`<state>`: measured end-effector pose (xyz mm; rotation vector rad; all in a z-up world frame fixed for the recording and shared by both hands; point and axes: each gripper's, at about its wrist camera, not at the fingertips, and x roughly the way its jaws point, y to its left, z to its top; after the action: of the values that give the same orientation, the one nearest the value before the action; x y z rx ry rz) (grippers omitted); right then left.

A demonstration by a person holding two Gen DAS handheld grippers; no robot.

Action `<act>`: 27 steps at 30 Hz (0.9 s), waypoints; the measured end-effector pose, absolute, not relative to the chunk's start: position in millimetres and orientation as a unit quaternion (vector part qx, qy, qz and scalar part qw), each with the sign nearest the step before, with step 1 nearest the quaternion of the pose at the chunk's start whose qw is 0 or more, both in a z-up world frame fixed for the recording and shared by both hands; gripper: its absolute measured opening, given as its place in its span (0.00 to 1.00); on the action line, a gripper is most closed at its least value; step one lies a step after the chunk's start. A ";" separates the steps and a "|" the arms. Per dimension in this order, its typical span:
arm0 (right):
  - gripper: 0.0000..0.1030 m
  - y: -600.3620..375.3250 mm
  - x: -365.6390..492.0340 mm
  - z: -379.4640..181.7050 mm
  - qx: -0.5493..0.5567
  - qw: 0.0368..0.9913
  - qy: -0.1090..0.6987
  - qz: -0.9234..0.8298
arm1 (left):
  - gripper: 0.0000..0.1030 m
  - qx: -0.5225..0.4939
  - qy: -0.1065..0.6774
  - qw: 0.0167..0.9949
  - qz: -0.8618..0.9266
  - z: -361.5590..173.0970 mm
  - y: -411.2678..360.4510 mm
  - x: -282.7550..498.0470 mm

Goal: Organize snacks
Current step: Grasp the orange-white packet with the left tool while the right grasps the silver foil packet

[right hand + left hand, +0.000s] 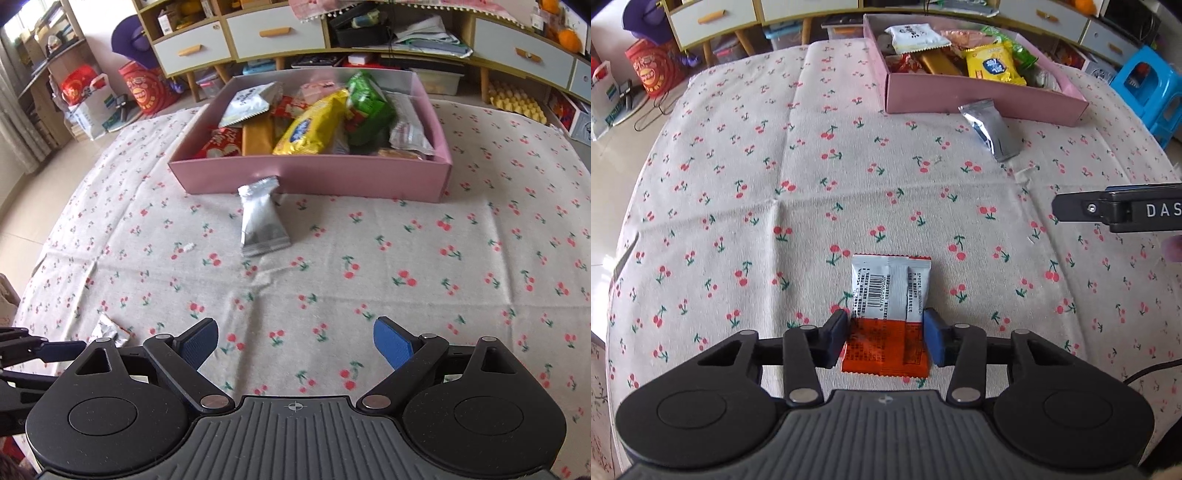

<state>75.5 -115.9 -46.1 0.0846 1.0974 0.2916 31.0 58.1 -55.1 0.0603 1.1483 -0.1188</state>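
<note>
My left tool [886, 338] sits at six o'clock in its own view, pads pressed against both edges of the orange-and-silver snack packet [888, 314], which lies flat on the cherry-print tabletop [738, 166], barcode side up; I read that as clenched on the packet; my right tool [295, 343] hangs released over bare cloth, blue pads wide apart with nothing between them; in the right view a corner of that same packet peeks out at eight o'clock, beside the left tool's finger; further out, a silver sachet [263, 218] lies at twelve o'clock from the right tool, its top end just against the pink box [310, 179]; from the left view the sachet sits at two o'clock; the box stands beyond, holding a yellow bag [314, 125], a green bag [369, 103] and a white pouch [251, 103] among other wrappers; drawers [273, 33] line the far wall
</note>
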 end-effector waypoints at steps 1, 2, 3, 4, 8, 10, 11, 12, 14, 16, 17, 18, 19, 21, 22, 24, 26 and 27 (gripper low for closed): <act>0.90 -114.1 77.4 -46.8 0.043 0.843 0.518 0.140 | 0.38 0.028 0.541 0.839 -0.054 -54.8 58.4 32.0; 0.90 -112.7 79.4 -47.7 0.046 0.843 0.517 0.140 | 0.38 0.028 0.540 0.840 -0.053 -54.7 58.8 33.6; 0.90 -111.3 81.6 -48.7 0.049 0.844 0.516 0.138 | 0.38 0.026 0.539 0.841 -0.051 -54.6 59.4 35.4; 0.90 -109.7 84.3 -49.8 0.052 0.844 0.515 0.137 | 0.38 0.024 0.537 0.842 -0.048 -54.2 60.3 37.1; 0.90 -104.3 94.8 -54.5 0.056 0.849 0.508 0.134 | 0.38 0.015 0.532 0.846 -0.039 -52.3 62.7 44.8; 0.90 -100.2 100.6 -57.2 0.052 0.854 0.501 0.130 | 0.38 0.007 0.530 0.847 -0.037 -52.1 64.2 49.2; 0.90 -98.1 103.2 -58.4 0.049 0.856 0.498 0.128 | 0.38 0.003 0.530 0.848 -0.035 -52.2 64.8 51.4; 0.90 -96.0 105.8 -59.5 0.046 0.858 0.495 0.127 | 0.38 0.000 0.530 0.848 -0.034 -52.3 65.2 53.7; 0.90 -92.1 111.4 -61.8 0.041 0.862 0.491 0.124 | 0.38 -0.005 0.530 0.847 -0.031 -52.4 65.6 57.5; 0.90 -89.0 116.2 -63.7 0.038 0.865 0.485 0.124 | 0.38 -0.007 0.530 0.847 -0.030 -52.2 65.3 60.3; 0.90 -87.6 118.3 -64.4 0.036 0.867 0.482 0.123 | 0.38 -0.008 0.530 0.848 -0.030 -52.1 65.1 61.7; 0.90 -85.9 120.3 -64.9 0.032 0.869 0.478 0.123 | 0.38 -0.008 0.530 0.848 -0.029 -52.2 65.0 63.0; 0.90 -84.7 121.8 -65.5 0.029 0.871 0.474 0.123 | 0.38 -0.008 0.530 0.848 -0.029 -52.2 65.2 64.1; 0.90 -83.0 123.8 -67.0 0.025 0.875 0.469 0.120 | 0.38 -0.011 0.530 0.847 -0.028 -52.3 65.9 66.7; 0.90 -82.1 125.3 -68.0 0.024 0.876 0.468 0.117 | 0.38 -0.012 0.531 0.847 -0.028 -52.4 66.3 68.0; 0.88 -80.5 127.9 -70.5 0.022 0.877 0.466 0.115 | 0.38 -0.015 0.532 0.846 -0.028 -52.5 66.8 70.6; 0.88 -78.5 129.8 -72.4 0.018 0.878 0.463 0.118 | 0.38 -0.018 0.532 0.846 -0.028 -52.3 67.6 73.5; 0.88 -77.5 130.3 -73.0 0.016 0.880 0.460 0.118 | 0.38 -0.019 0.532 0.846 -0.027 -52.2 68.0 74.6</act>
<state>130.3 -77.5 -73.0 0.0325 0.9594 0.2469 74.6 68.0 -52.2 -0.0408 1.1220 -0.0579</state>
